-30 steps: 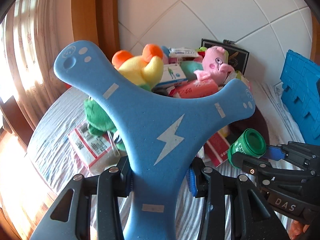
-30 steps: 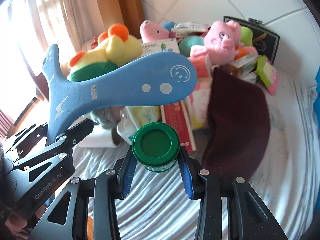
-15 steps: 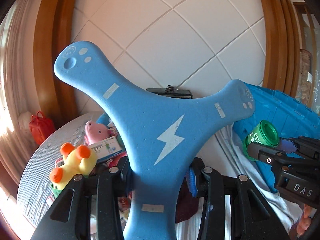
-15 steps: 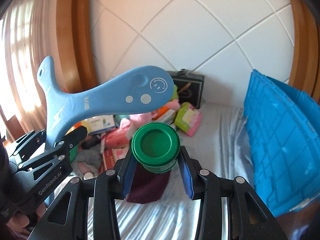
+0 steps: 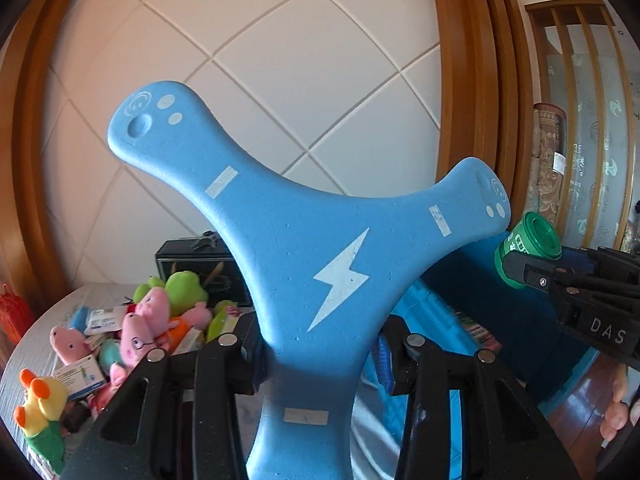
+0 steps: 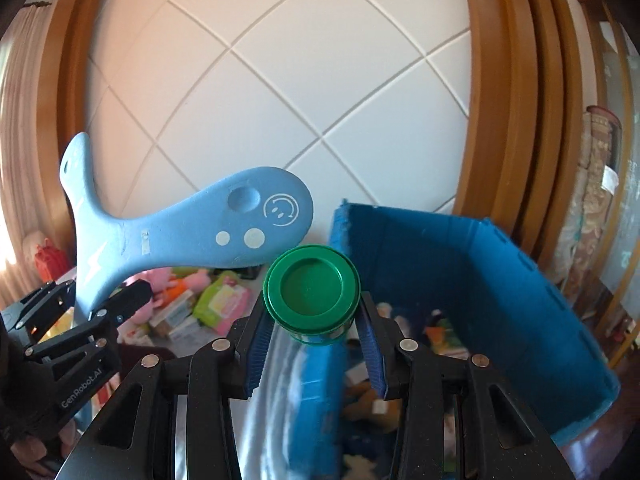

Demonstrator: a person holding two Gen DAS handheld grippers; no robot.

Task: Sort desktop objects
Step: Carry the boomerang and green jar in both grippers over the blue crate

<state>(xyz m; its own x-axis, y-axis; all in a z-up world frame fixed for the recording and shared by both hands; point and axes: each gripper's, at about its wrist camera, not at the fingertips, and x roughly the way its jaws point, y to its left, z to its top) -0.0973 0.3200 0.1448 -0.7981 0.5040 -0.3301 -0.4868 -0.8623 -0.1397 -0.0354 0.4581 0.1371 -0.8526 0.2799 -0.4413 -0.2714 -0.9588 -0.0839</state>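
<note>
Left tool (image 5: 320,354) around blue boomerang (image 5: 320,256) stem.

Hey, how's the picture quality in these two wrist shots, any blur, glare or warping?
Left wrist view: fisheye bends the door frame, warm glare at left, boomerang sharp. Right wrist view: green jar sharp, blue bin contents and cloth below smeared.

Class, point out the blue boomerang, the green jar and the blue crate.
boomerang (image 5: 340,280): left wrist view, on its lightning bolt.
jar (image 6: 312,286): right wrist view, centre of its lid.
crate (image 6: 500,280): right wrist view, on its inner far wall.
</note>
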